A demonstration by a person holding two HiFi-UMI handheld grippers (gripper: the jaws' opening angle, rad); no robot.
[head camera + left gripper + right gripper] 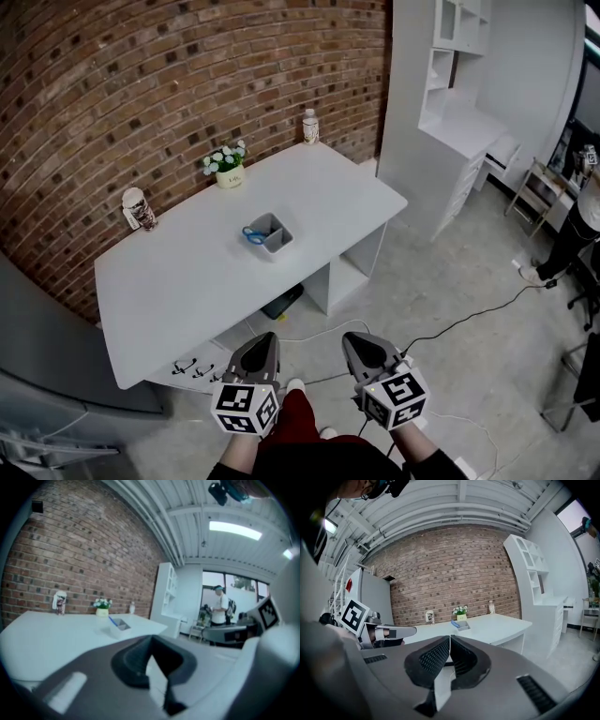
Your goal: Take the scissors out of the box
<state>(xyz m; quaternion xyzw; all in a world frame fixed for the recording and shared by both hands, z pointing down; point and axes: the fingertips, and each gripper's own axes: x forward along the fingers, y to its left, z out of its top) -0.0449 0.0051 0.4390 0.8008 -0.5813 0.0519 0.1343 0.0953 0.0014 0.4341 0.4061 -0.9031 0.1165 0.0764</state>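
A small grey box [273,234] stands near the middle of the white table [187,281], with blue-handled scissors [253,234] sticking out of its left side. The box [119,625] and scissors [112,620] show small and far off in the left gripper view, and the box [462,626] likewise in the right gripper view. My left gripper [263,344] and right gripper [360,350] hang side by side over the floor, well short of the table's near edge. Both are shut with nothing between their jaws.
On the table stand a flower pot [228,173], a patterned cup [139,209] at the left and a bottle [310,127] at the far end. A brick wall runs behind. A white shelf unit [450,112] is on the right. Cables [469,319] cross the floor.
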